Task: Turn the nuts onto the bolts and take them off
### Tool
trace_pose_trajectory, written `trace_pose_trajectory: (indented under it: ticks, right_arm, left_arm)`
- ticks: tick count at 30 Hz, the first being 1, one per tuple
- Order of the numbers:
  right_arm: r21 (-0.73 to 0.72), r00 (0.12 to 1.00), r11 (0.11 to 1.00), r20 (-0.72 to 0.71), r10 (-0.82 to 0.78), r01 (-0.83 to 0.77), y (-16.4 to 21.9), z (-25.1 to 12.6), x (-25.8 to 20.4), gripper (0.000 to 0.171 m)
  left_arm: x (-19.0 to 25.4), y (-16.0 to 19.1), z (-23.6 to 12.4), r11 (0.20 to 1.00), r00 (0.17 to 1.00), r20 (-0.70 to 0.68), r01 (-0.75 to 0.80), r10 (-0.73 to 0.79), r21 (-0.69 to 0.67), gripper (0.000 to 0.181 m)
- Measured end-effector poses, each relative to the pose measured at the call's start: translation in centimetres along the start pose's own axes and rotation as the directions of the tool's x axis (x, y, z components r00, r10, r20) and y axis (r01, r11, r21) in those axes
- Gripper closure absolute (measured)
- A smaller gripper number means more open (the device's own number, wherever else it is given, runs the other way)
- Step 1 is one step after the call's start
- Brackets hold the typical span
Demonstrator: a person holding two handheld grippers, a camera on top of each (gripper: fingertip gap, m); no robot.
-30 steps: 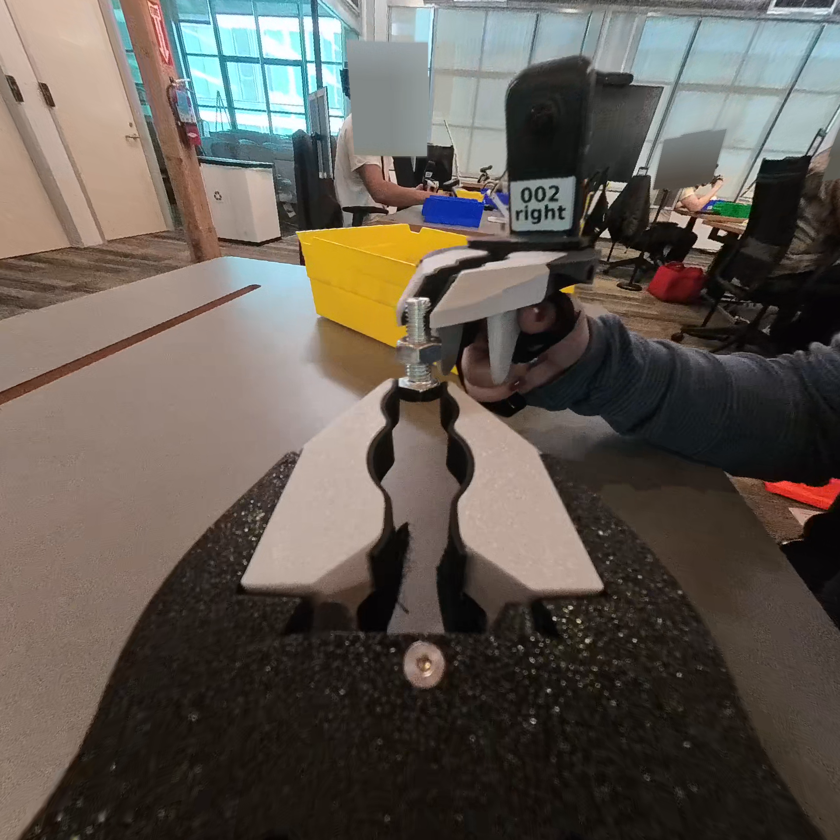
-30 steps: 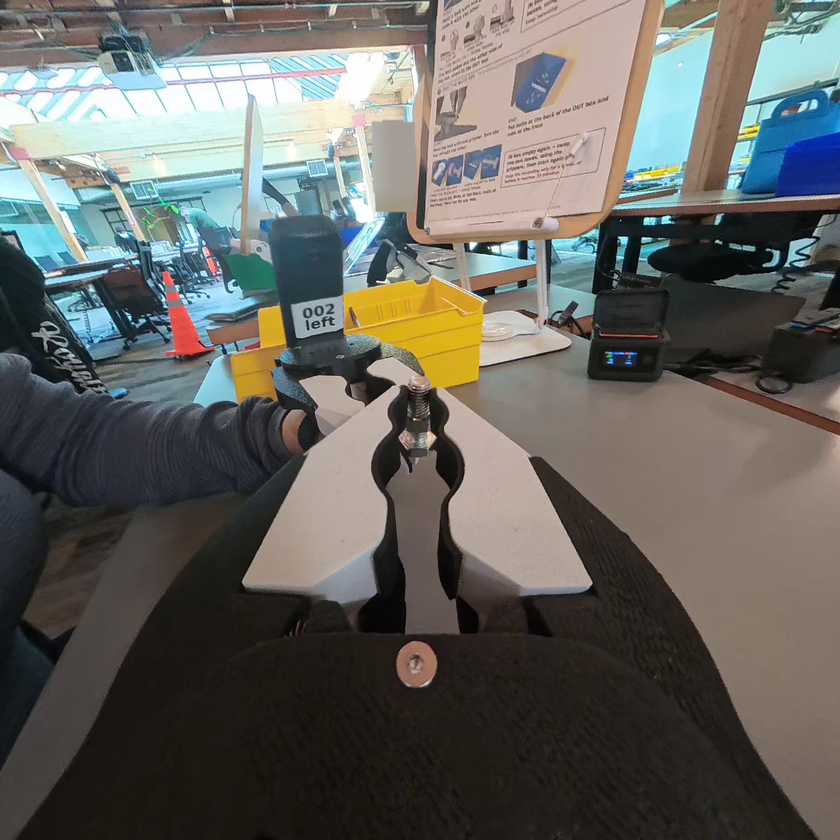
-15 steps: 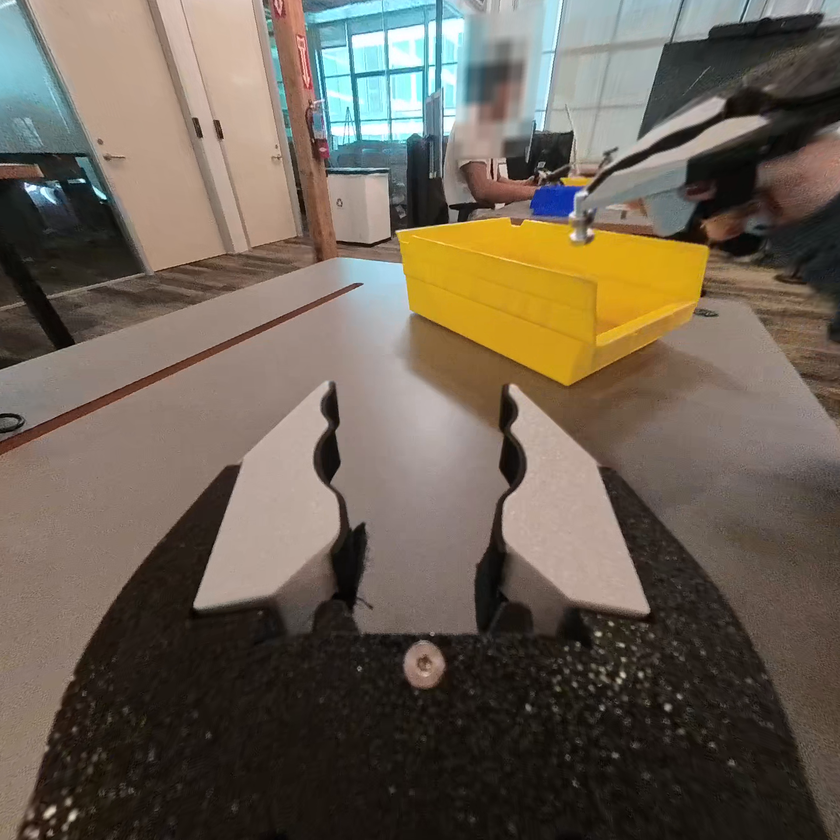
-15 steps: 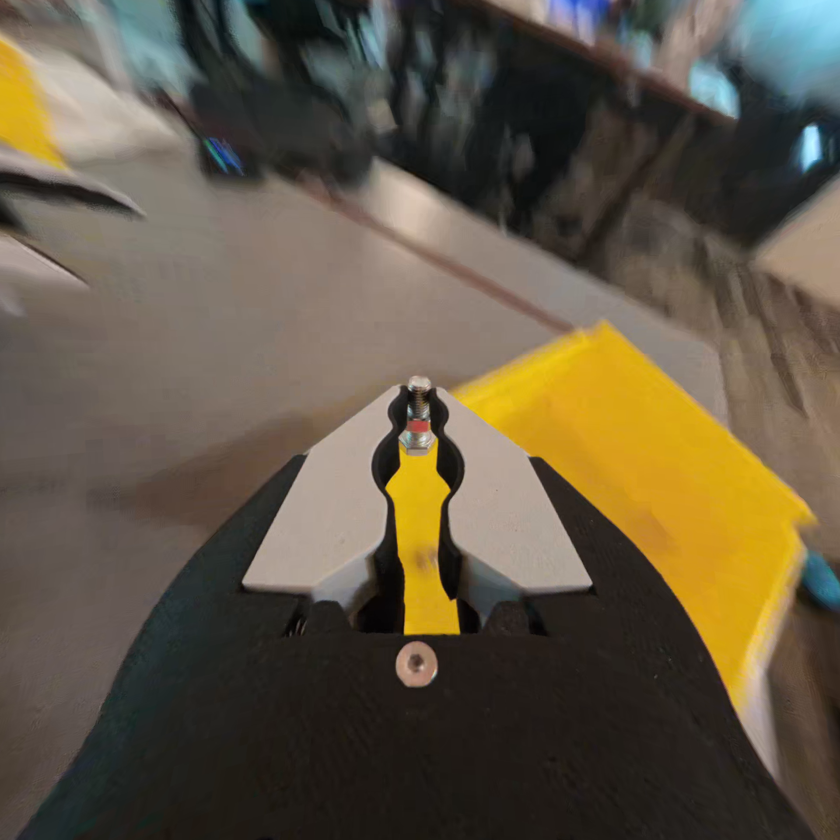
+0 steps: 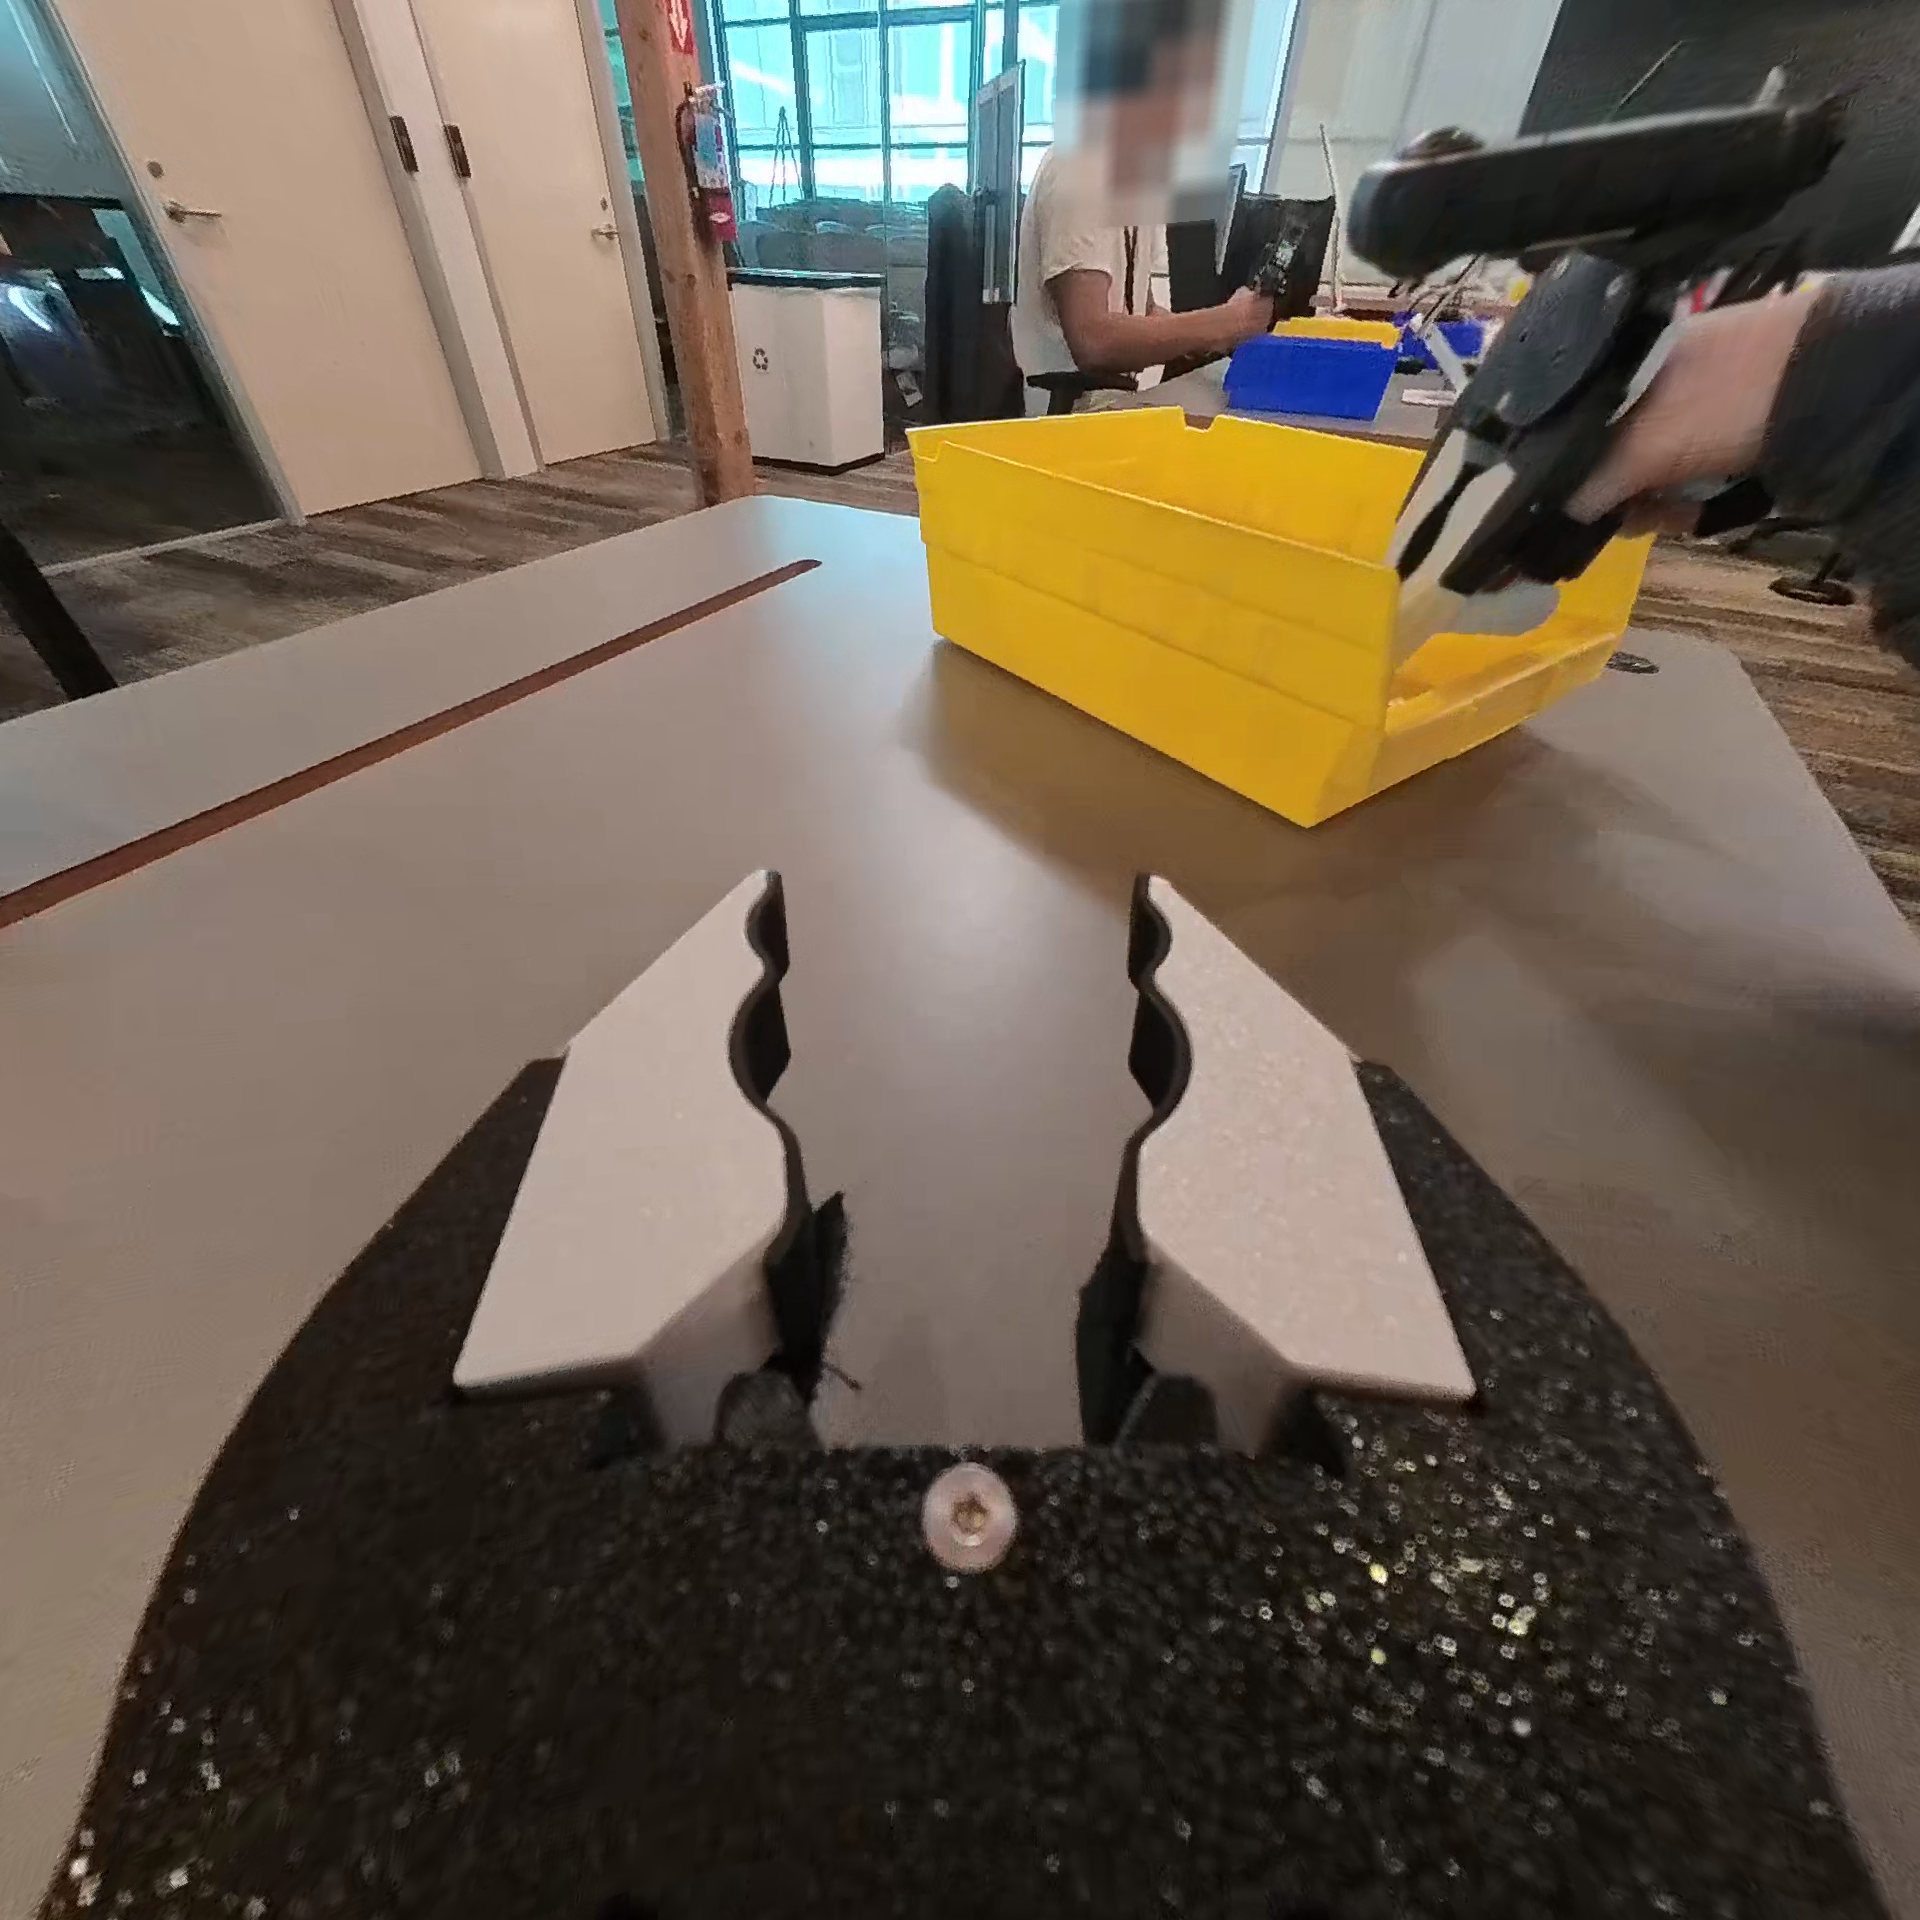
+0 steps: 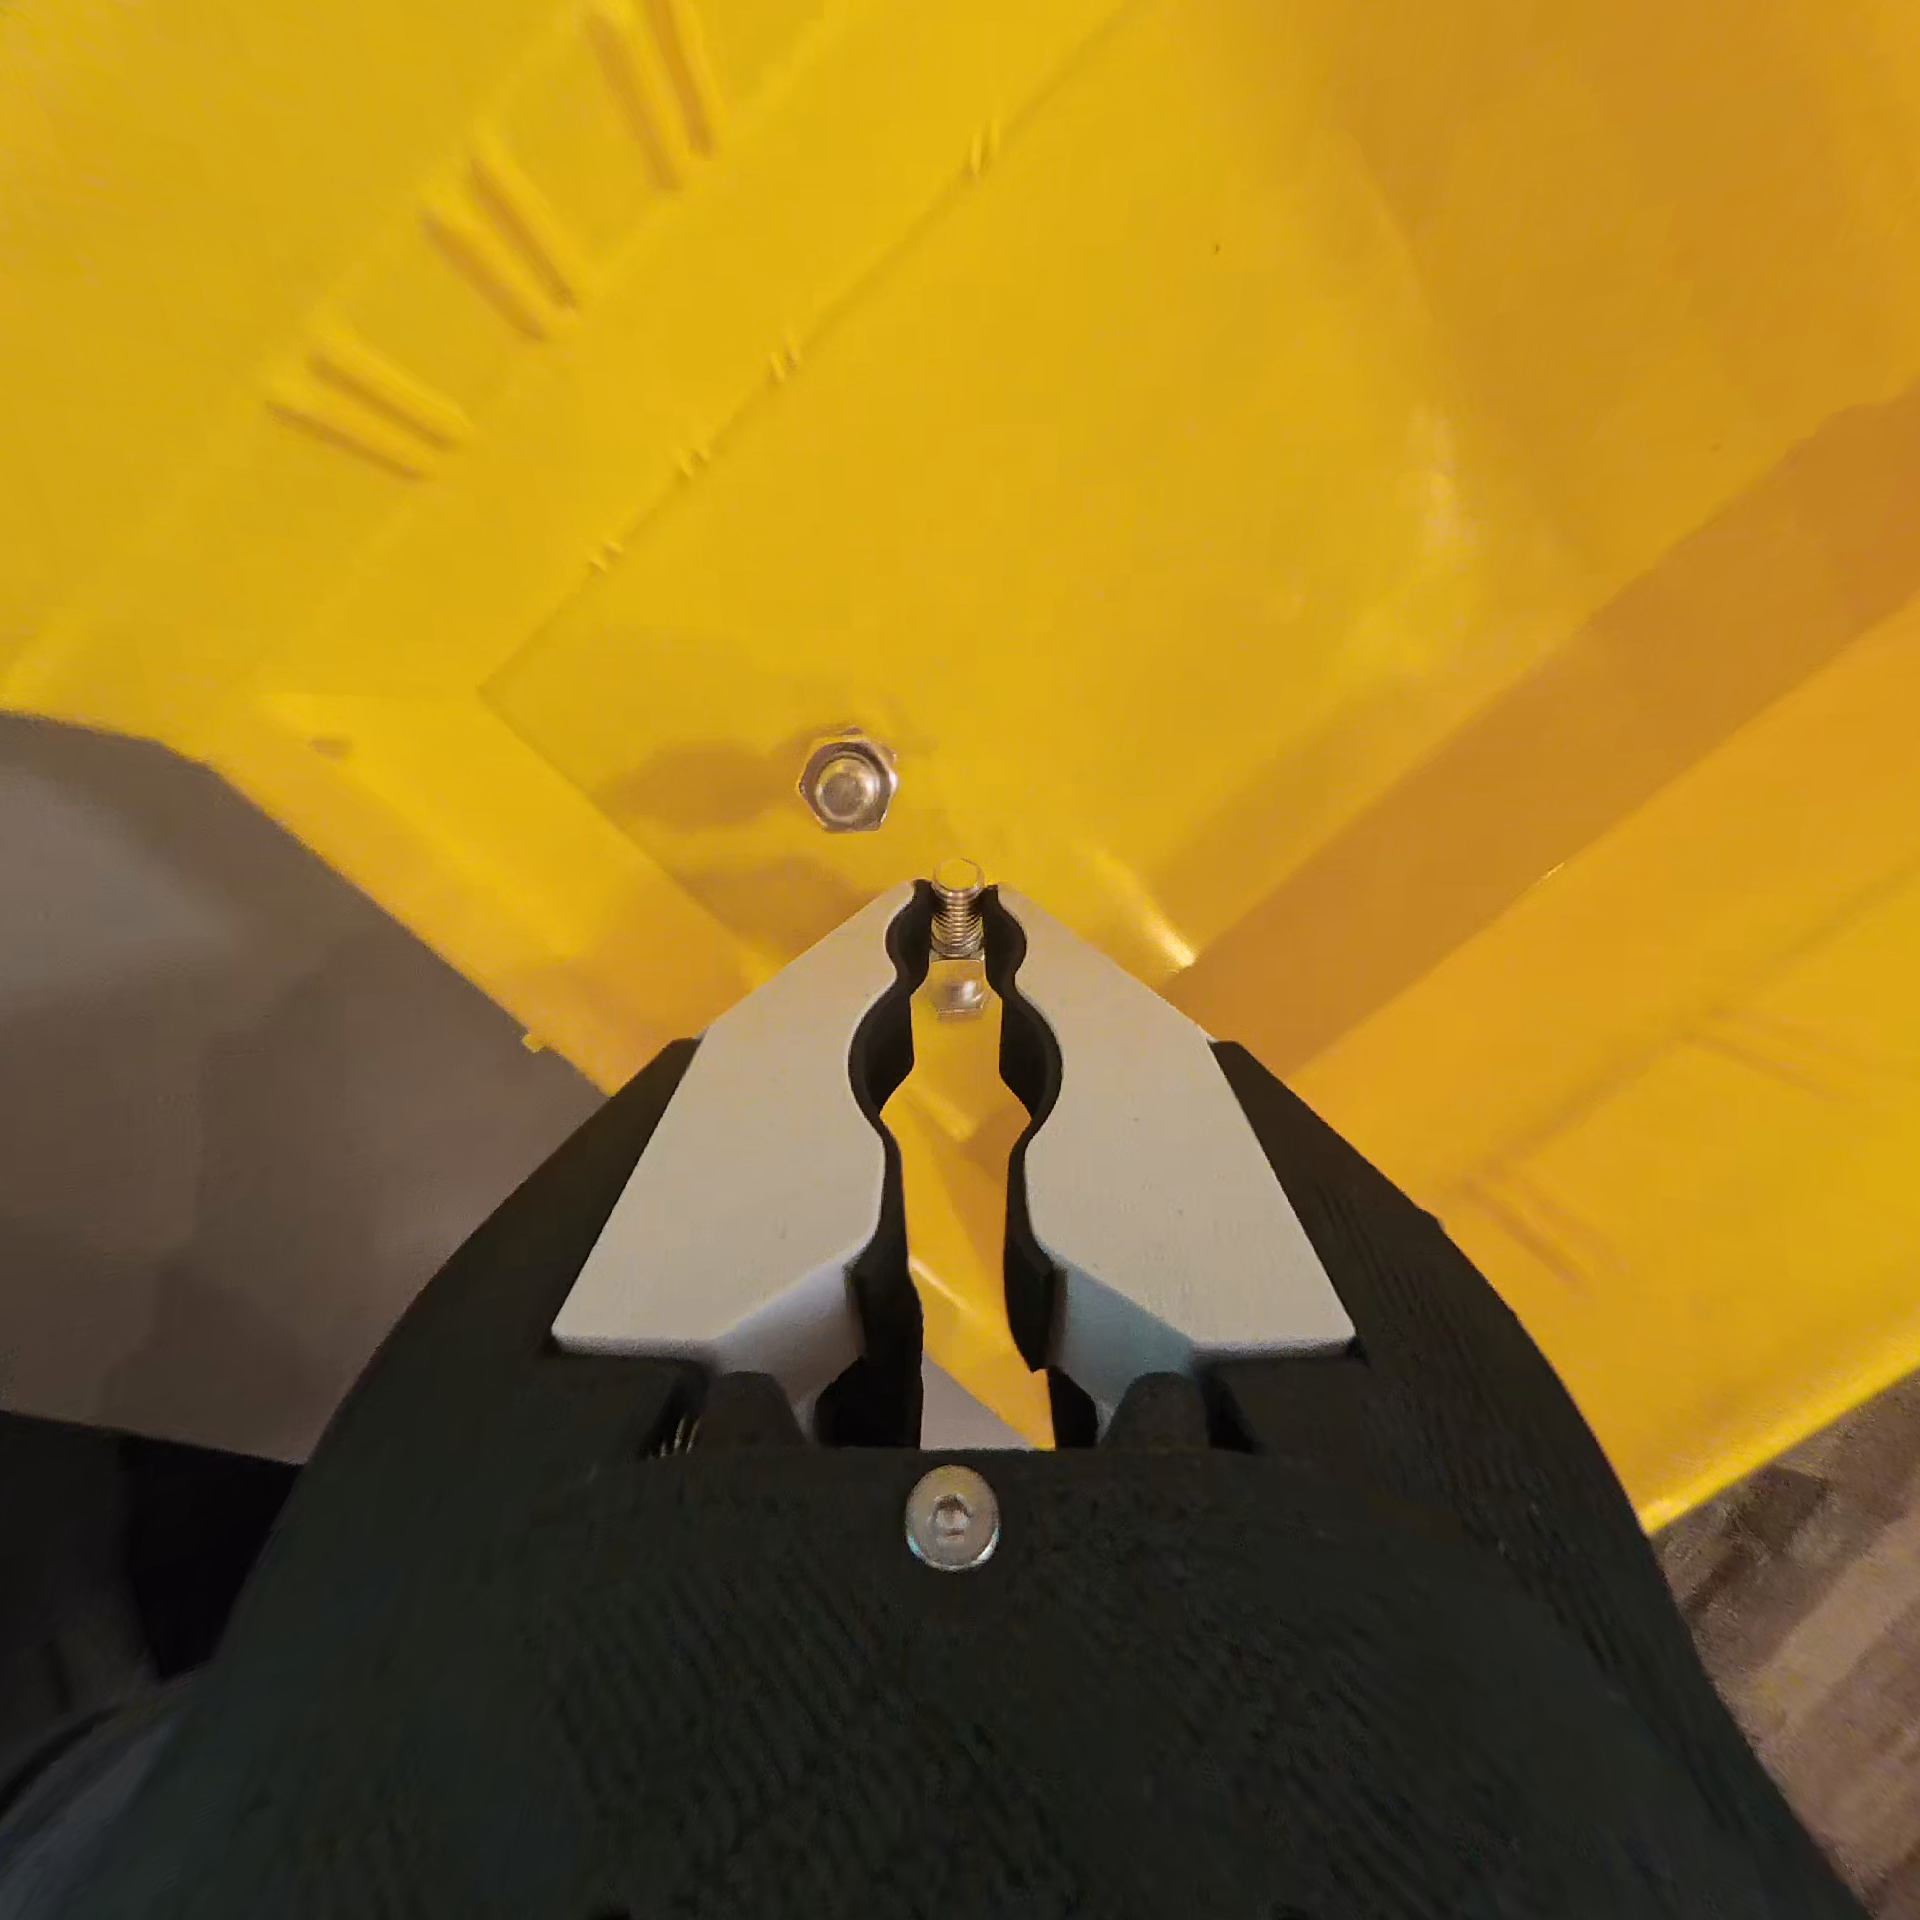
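Note:
My right gripper (image 6: 956, 902) is shut on a silver bolt with a nut (image 6: 957, 940) threaded on it, held pointing down inside the yellow bin (image 6: 1143, 416). Another bolt with a nut (image 6: 847, 792) stands on the bin floor just beyond the held one. My left gripper (image 5: 956, 904) is open and empty above the grey table (image 5: 312, 987). In the left wrist view the right gripper (image 5: 1455, 561) dips into the near right corner of the yellow bin (image 5: 1143, 644); the bolt is hidden there.
A blue bin (image 5: 1307, 376) sits on a far desk where a person (image 5: 1091, 281) is seated. A brown seam (image 5: 416, 727) runs across the table at left. Doors, a wooden post and a white cabinet stand beyond. My right fingertips sit around 30 cm from my left ones.
My left gripper let go of the bolt, opened and drew back. My right gripper carried the bolt with its nut away and down into the yellow bin.

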State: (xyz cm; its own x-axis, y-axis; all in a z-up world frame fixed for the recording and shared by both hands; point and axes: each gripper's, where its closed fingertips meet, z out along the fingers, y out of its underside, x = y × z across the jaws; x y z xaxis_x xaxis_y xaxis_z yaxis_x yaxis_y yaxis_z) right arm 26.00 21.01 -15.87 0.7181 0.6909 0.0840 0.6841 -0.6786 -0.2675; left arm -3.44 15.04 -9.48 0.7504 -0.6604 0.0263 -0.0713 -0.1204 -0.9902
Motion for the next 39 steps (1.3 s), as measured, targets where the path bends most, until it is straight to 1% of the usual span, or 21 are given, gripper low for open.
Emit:
trace_pose_trajectory:
  ticks: [2,4,7,9,10,12,14,15,17,18,19,21,24,26,28,30,33,35,36,38,39]
  right_arm:
    - [0.026,0.999,0.999,-0.027,0.019,-0.019,-0.4,-0.2,0.4,0.161]
    - [0.097,0.995,0.995,-0.091,0.036,-0.027,-1.2,-1.6,0.9,0.15]
    - [0.281,0.981,0.958,-0.166,0.1,-0.05,-3.4,-5.4,0.6,0.148]
    - [0.429,0.954,0.902,-0.244,0.172,-0.052,-5.2,-8.5,0.4,0.148]
    - [0.522,0.947,0.852,-0.253,0.197,-0.037,-6.6,-10.0,-0.4,0.148]
    - [0.725,0.958,0.688,-0.206,0.198,0.014,-10.3,-12.8,-3.6,0.148]
    - [0.873,0.988,0.486,-0.11,0.109,0.044,-13.9,-14.3,-8.5,0.148]
    - [0.907,0.999,0.421,-0.035,0.041,0.015,-15.3,-14.1,-11.2,0.148]
    - [0.942,0.99,0.328,0.106,-0.093,-0.07,-17.8,-12.8,-16.3,0.14]
    - [0.954,0.985,0.284,0.129,-0.118,-0.091,-18.9,-11.8,-17.9,0.14]
    - [0.965,0.987,0.245,0.12,-0.105,-0.092,-19.8,-10.6,-18.6,0.141]
    - [0.983,0.994,0.171,0.073,-0.079,-0.058,-21.2,-8.5,-19.4,0.144]
    - [0.985,0.995,0.16,-0.049,-0.083,0.062,-23.0,-6.3,-19.6,0.144]
    - [0.982,0.987,0.109,-0.151,-0.052,0.156,-23.7,-5.9,-18.9,0.145]
    - [0.978,0.982,0.089,-0.184,-0.046,0.188,-24.1,-5.1,-18.8,0.149]
    - [0.975,0.977,0.094,-0.193,-0.093,0.201,-24.1,-4.9,-19.5,0.15]
    - [0.974,0.969,0.034,-0.218,-0.112,0.223,-23.7,-5.6,-20.0,0.151]
    - [0.975,0.968,0.024,-0.217,-0.124,0.222,-23.8,-5.7,-20.2,0.151]
    - [0.975,0.969,0.023,-0.218,-0.118,0.222,-23.8,-5.7,-20.0,0.151]
    - [0.977,0.97,0.02,-0.206,-0.13,0.21,-23.8,-5.7,-20.2,0.151]
    - [0.979,0.97,0.015,-0.198,-0.137,0.202,-23.8,-5.7,-20.2,0.151]
  left_arm:
    - [-0.2,0.1,0.0,1.0,1.0,0.006,0.007,-0.007,-0.001,0.116]
    - [-0.2,0.1,0.0,1.0,1.0,0.008,0.016,-0.016,-0.001,0.116]
    - [-0.3,0.0,0.0,1.0,1.0,0.019,0.022,-0.022,-0.005,0.115]
    - [-0.4,-0.1,0.0,1.0,0.999,0.037,0.014,-0.014,-0.003,0.115]
    - [-0.6,-0.1,0.0,1.0,0.999,0.053,0.004,-0.004,-0.003,0.115]
    - [-1.3,-0.3,-0.3,1.0,0.994,0.106,-0.024,0.023,0.007,0.116]
    - [-2.3,-0.7,-0.7,0.998,0.984,0.173,-0.05,0.044,0.027,0.117]
    - [-2.8,-0.9,-1.0,0.998,0.978,0.205,-0.056,0.048,0.037,0.117]
    - [-3.7,-1.3,-1.6,0.997,0.967,0.25,-0.056,0.039,0.06,0.117]
    - [-3.9,-1.4,-1.8,0.996,0.965,0.262,-0.051,0.03,0.072,0.117]
    - [-4.2,-1.6,-2.0,0.995,0.962,0.273,-0.044,0.019,0.085,0.117]
    - [-4.7,-1.8,-2.4,0.994,0.957,0.289,-0.032,0.0,0.106,0.118]
    - [-4.9,-1.9,-2.6,0.993,0.956,0.293,-0.019,-0.017,0.12,0.119]
    - [-4.8,-2.1,-2.6,0.992,0.955,0.296,-0.031,-0.008,0.126,0.119]
    - [-4.6,-2.7,-2.9,0.99,0.952,0.306,-0.071,0.03,0.124,0.119]
    - [-3.9,-4.1,-3.5,0.985,0.944,0.316,-0.133,0.091,0.114,0.12]
    - [-3.6,-7.7,-6.4,0.98,0.918,0.376,-0.175,0.128,0.094,0.132]
    - [-4.3,-9.6,-9.6,0.982,0.895,0.421,-0.185,0.15,0.042,0.133]
    - [-5.4,-9.9,-11.5,0.982,0.874,0.451,-0.189,0.181,-0.027,0.133]
    - [-9.6,-8.7,-16.0,0.956,0.811,0.527,-0.129,0.256,-0.265,0.127]
    - [-11.7,-7.6,-18.1,0.925,0.802,0.53,-0.072,0.276,-0.372,0.127]
